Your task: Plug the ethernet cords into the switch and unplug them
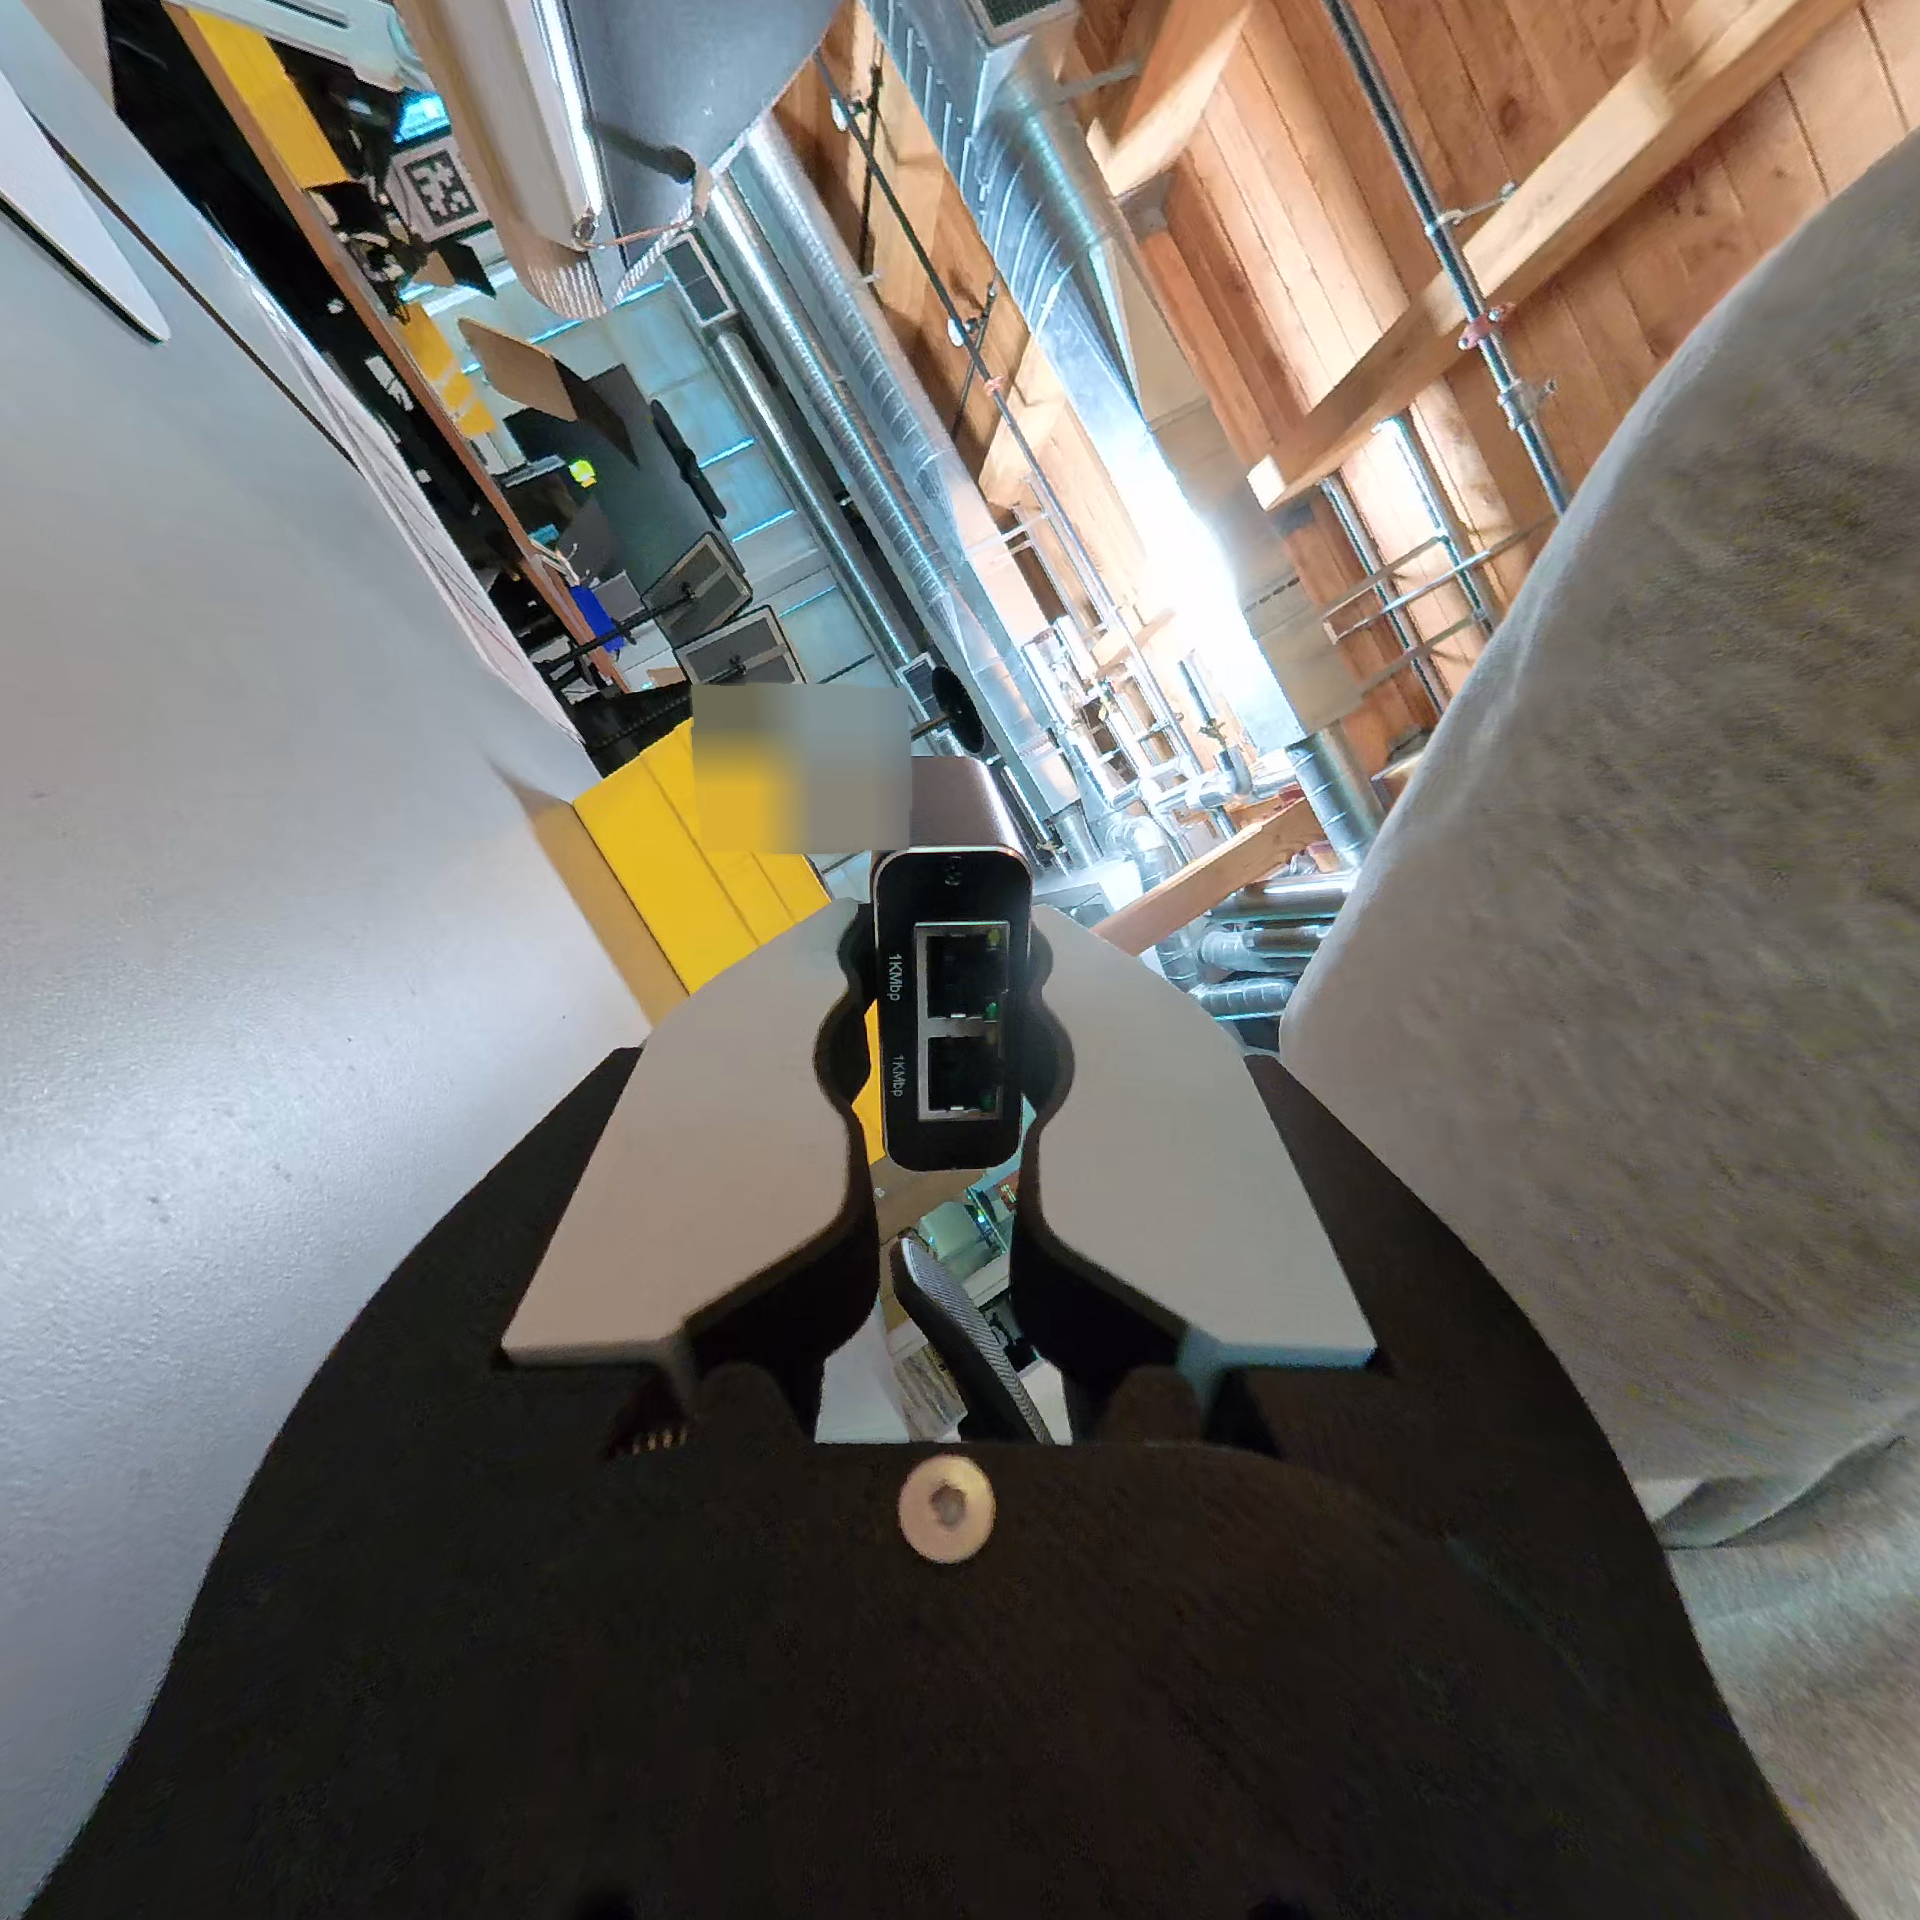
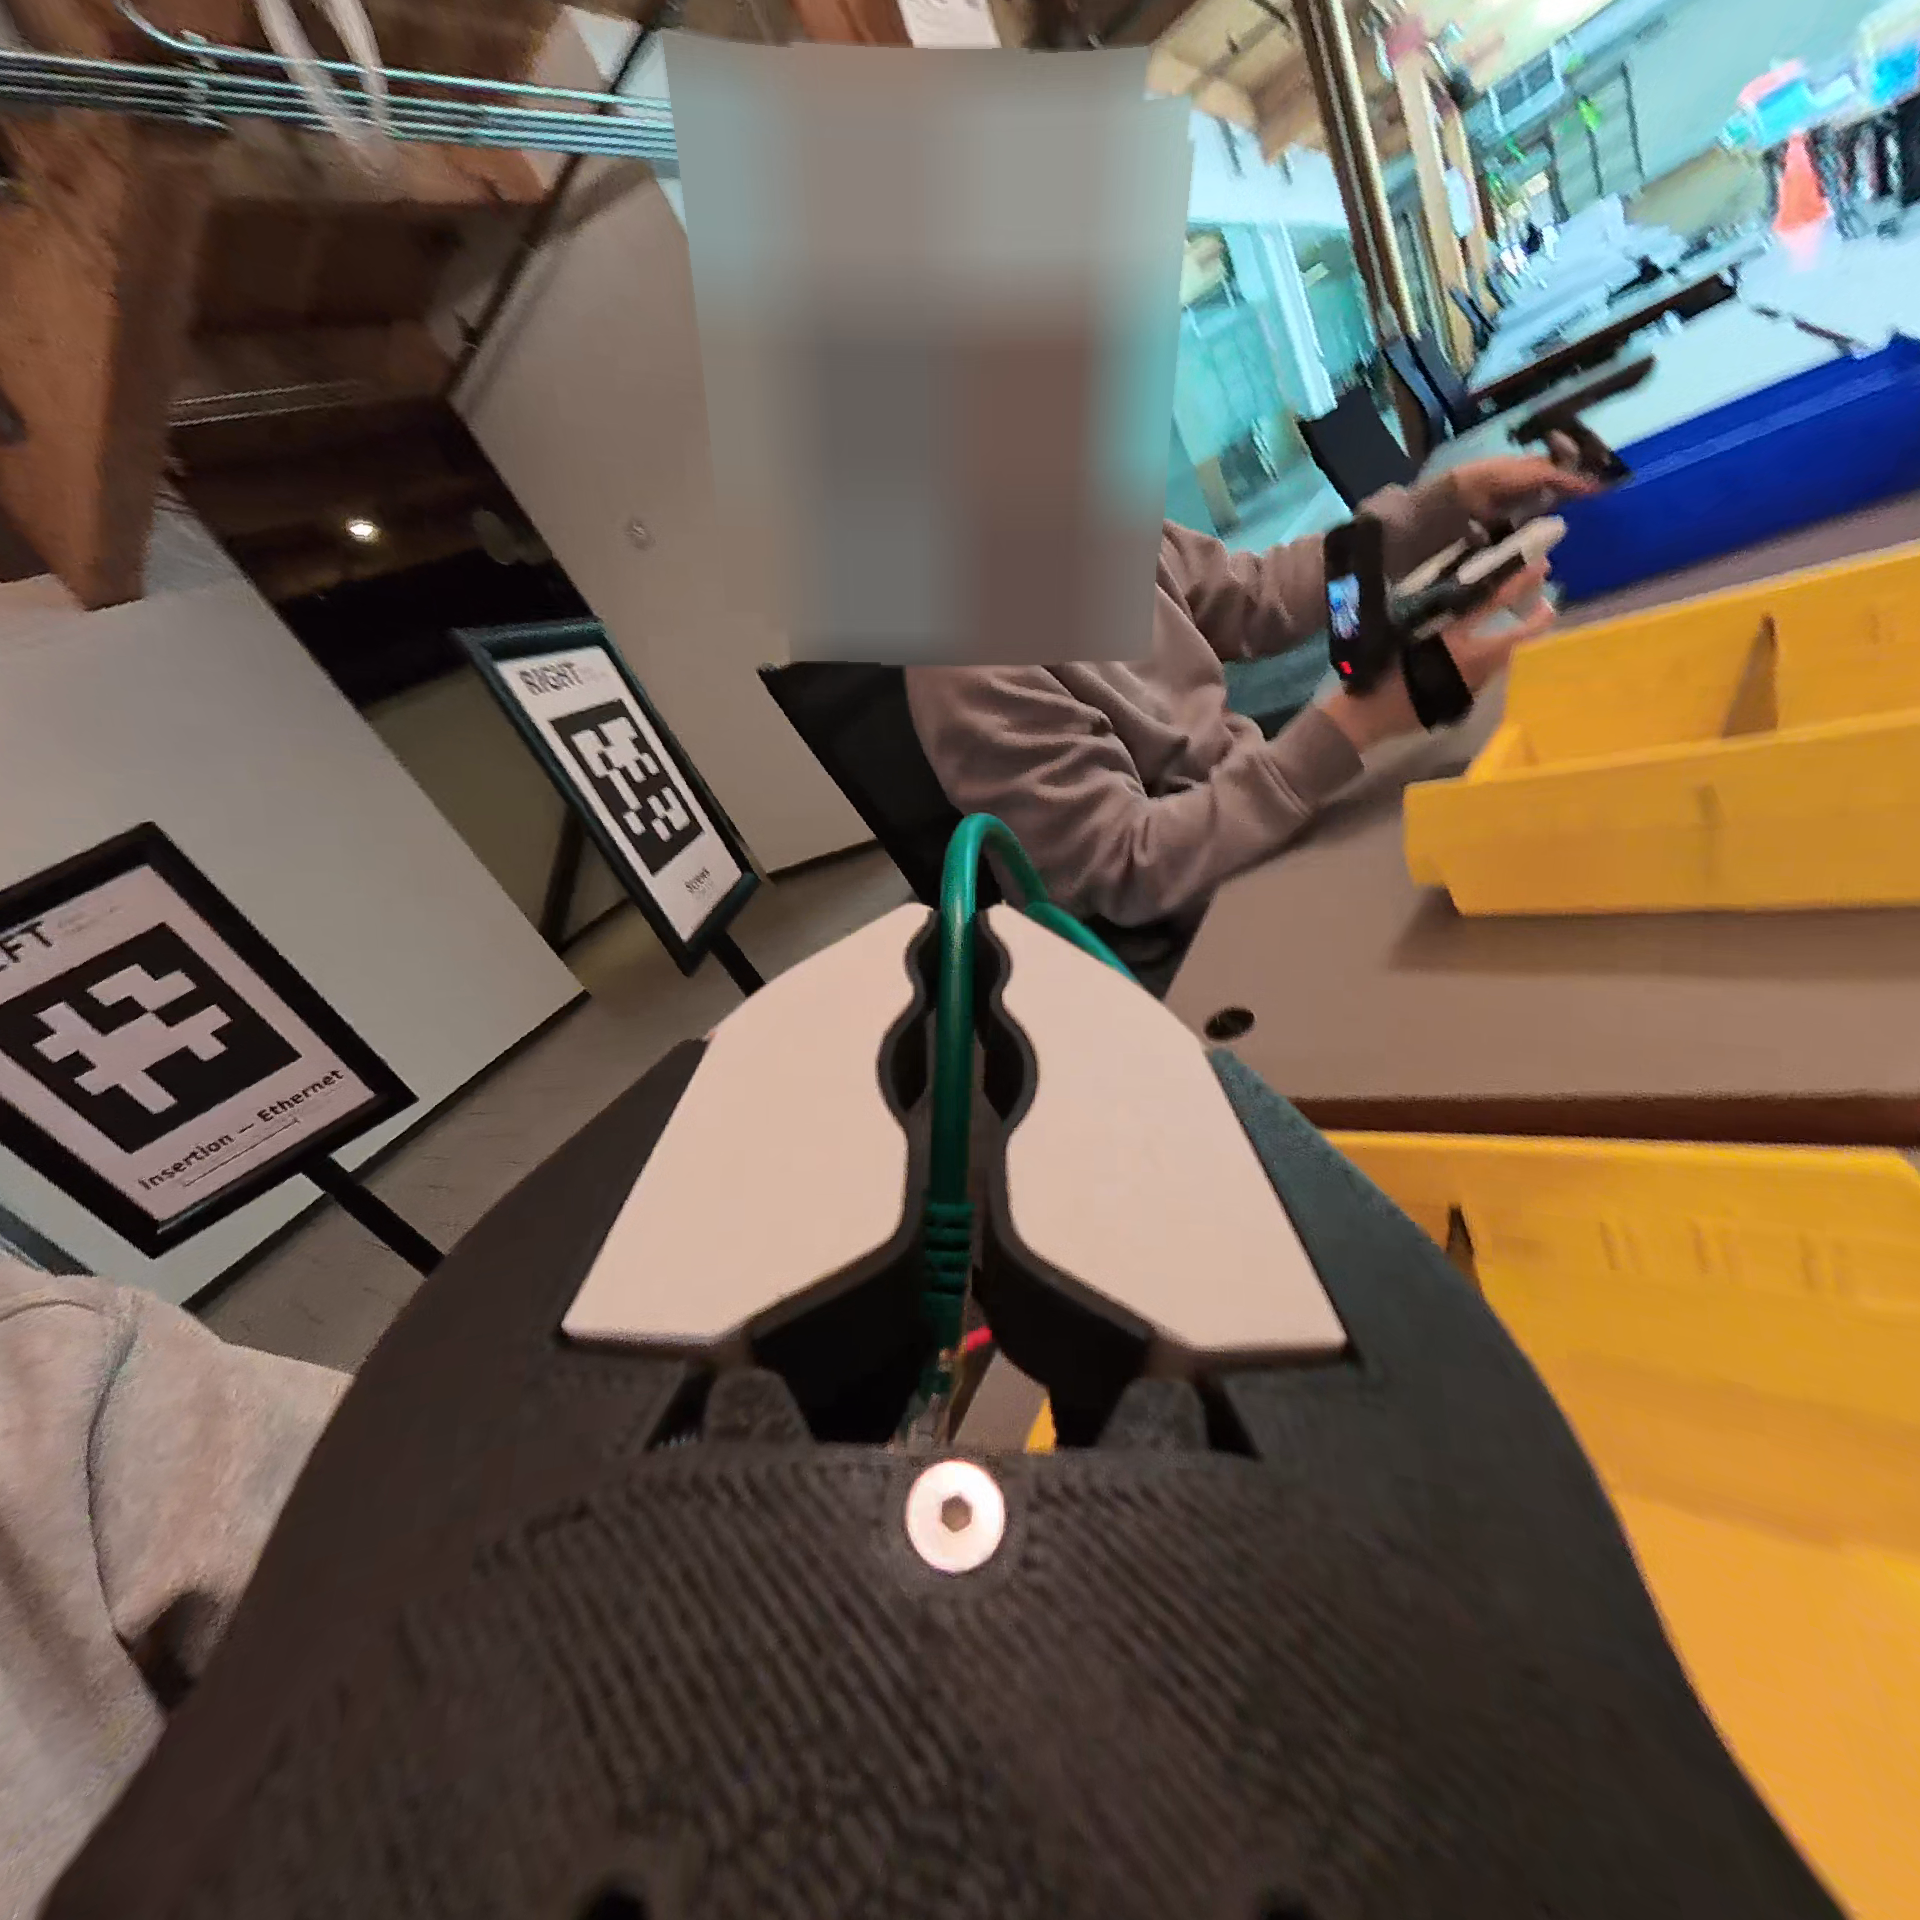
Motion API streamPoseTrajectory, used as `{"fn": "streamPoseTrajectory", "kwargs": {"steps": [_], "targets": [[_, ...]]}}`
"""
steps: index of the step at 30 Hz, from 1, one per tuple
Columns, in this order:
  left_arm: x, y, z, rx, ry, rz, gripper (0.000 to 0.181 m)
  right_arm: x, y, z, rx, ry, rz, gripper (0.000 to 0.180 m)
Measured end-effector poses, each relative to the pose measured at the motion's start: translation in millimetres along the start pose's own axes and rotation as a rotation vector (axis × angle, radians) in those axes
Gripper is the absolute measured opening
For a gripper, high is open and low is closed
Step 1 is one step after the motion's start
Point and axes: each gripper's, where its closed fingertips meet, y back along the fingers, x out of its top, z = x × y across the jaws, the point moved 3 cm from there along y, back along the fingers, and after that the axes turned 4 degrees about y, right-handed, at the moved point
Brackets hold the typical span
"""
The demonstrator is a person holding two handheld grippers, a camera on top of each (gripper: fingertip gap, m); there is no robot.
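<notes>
My left gripper (image 1: 951,945) is shut on a small dark switch (image 1: 954,1013), held upright between the fingers, lifted toward the ceiling. Its two stacked ports face the camera and both are empty. My right gripper (image 2: 958,925) is shut on a green ethernet cord (image 2: 951,1049). The cord runs along the gap between the fingers, its ribbed boot (image 2: 948,1252) and plug end pointing back toward the camera, and it loops up and over past the fingertips. The two grippers do not show in each other's views.
Yellow bins (image 2: 1683,769) stand on a brown table (image 2: 1475,997) at right, with another yellow bin (image 2: 1683,1351) close by. A person in a grey sweater (image 2: 1101,769) sits beyond. Two marker signs (image 2: 156,1039) stand at left. A grey sleeve (image 1: 1662,935) fills the left view's right side.
</notes>
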Motion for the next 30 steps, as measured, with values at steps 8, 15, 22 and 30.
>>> {"fn": "streamPoseTrajectory", "kwargs": {"steps": [8,15,22,30], "targets": [[0,0,0,-0.001,0.003,-0.002,0.023,32,7,-12,-0.008,0.102,0.120,0.004],[0,0,0,0.001,0.002,-0.004,0.023,65,24,-45,0.100,0.140,0.254,0.005],[0,0,0,0.000,0.002,-0.004,0.023,94,39,-59,0.068,0.192,0.301,0.005],[0,0,-1,0.001,0.002,-0.004,0.023,92,51,-30,-0.135,0.106,0.267,0.005]]}}
